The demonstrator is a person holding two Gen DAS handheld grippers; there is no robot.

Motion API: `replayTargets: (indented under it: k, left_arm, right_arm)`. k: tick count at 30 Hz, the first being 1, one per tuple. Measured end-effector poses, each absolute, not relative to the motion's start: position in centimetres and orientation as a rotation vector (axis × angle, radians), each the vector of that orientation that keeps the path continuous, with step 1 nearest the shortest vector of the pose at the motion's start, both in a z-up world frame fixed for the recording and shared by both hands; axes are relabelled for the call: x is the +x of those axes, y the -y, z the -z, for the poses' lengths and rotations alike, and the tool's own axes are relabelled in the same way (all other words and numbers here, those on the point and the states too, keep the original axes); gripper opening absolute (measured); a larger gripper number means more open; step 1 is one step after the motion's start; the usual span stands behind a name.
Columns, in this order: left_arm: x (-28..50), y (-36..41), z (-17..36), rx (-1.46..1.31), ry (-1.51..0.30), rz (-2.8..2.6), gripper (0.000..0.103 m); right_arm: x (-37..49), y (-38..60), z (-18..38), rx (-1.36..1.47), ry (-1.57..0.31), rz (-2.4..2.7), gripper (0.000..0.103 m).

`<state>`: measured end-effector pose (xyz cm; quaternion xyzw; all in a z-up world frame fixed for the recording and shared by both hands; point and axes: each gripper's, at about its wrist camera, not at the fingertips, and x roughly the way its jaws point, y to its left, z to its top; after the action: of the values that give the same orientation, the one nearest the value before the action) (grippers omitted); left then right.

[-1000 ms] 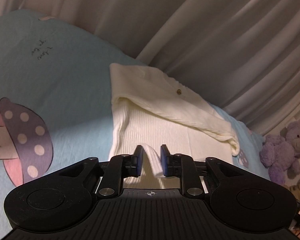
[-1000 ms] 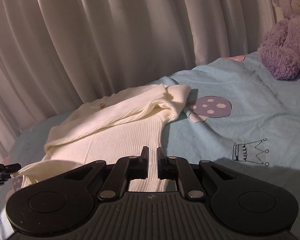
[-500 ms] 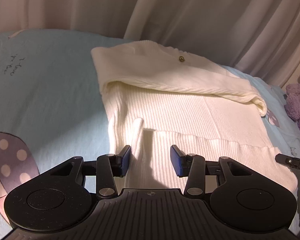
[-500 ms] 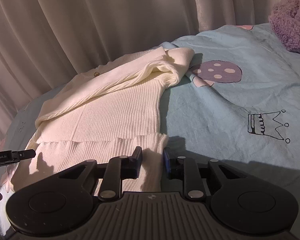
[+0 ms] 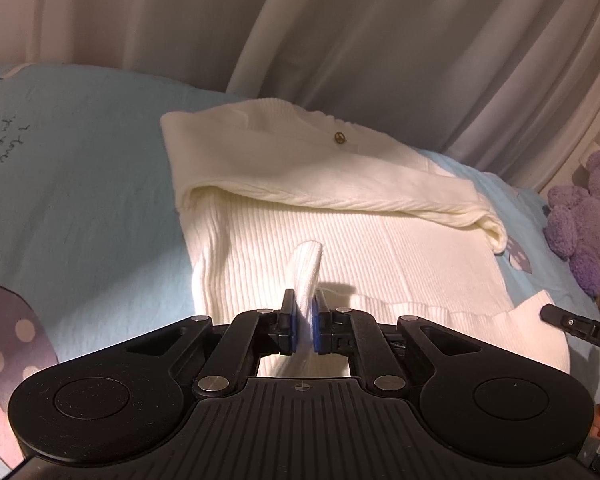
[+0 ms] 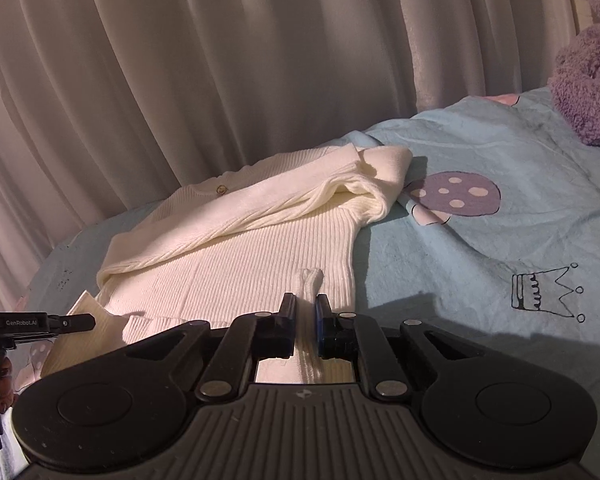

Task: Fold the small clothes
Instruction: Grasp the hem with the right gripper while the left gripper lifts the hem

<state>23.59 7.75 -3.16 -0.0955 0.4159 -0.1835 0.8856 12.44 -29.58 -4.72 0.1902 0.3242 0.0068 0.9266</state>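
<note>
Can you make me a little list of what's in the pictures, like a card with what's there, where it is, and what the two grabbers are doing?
garment: cream ribbed sweater, top part folded over
surface: light blue bedsheet with mushroom print
left gripper: jaws just closed, pinching the sweater's hem
right gripper: jaws closing, pinching the hem
backdrop: pale curtain
bystander: purple teddy bear, apart from the sweater

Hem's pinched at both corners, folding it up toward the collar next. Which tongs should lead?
Neither clearly: probably both together. The left tongs and right tongs, which have just been closing, each pinch a raised ridge of the white sweater's near hem. Leading with one would likely skew the fold.
</note>
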Motion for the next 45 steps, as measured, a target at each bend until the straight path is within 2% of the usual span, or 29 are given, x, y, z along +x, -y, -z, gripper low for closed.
replayTargets:
  k: [4, 9, 13, 17, 19, 21, 27, 34, 45]
  left_arm:
    - [24.0, -7.0, 3.9, -0.141, -0.901, 0.357, 0.011]
    - [24.4, -6.5, 4.4, -0.128, -0.917, 0.362, 0.027]
    - [24.6, -6.1, 4.6, -0.112, -0.918, 0.364, 0.027]
    - [24.8, -5.9, 4.6, -0.100, -0.919, 0.366, 0.026]
    - [24.9, -5.9, 4.6, -0.092, -0.919, 0.365, 0.020]
    - [25.0, -5.8, 4.5, -0.094, -0.915, 0.369, 0.009]
    - [25.1, -6.9, 2.3, -0.158, -0.866, 0.376, 0.008]
    - [26.7, -8.1, -2.9, -0.191, -0.674, 0.374, 0.008]
    - [34.0, -7.0, -2.9, -0.184, -0.639, 0.282, 0.008]
  right_arm:
    - [13.0, 29.4, 6.0, 0.391, -0.733, -0.010, 0.009]
    - [13.4, 29.7, 6.4, 0.398, -0.767, -0.013, 0.010]
    - [13.6, 29.6, 6.5, 0.374, -0.780, -0.019, 0.010]
    - [13.5, 29.5, 6.5, 0.356, -0.776, -0.017, 0.010]
    - [13.3, 29.2, 6.4, 0.340, -0.769, -0.007, 0.009]
    - [13.2, 28.9, 6.0, 0.313, -0.754, 0.002, 0.008]
    - [13.3, 29.9, 2.8, 0.296, -0.648, 0.027, 0.005]
    - [17.1, 30.0, -0.7, 0.237, -0.523, 0.036, 0.005]
    - [27.0, 29.2, -0.9, 0.145, -0.524, 0.042, 0.005]
